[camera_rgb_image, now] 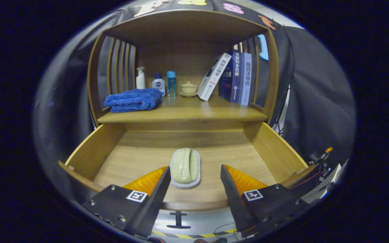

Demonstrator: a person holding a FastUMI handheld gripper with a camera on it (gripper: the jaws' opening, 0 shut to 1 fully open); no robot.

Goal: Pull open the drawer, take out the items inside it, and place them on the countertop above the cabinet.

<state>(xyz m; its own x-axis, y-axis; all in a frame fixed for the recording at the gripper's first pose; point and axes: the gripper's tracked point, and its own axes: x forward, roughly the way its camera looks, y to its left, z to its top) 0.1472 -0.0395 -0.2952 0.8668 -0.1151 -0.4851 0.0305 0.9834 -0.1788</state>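
Drawer (89,153) pulled out, wood. Brush (185,167) lies flat on drawer floor, mid-front, handle up, pointing front-to-back. Gripper (194,170) wide open, holding nothing; brush sits between the fingers, nearer the left one, not touched. Countertop (194,113) just above drawer's back: towel (133,99) left, bottles (157,82) and small cup (188,88) behind, books (235,77) right.

We read "路西法效应" down the spine of the pale lilac upright book (246,79). The dark blue book (235,76) beside it reads "贪婪的多巴胺", and the white leaning book (213,77) ends in "心理学".
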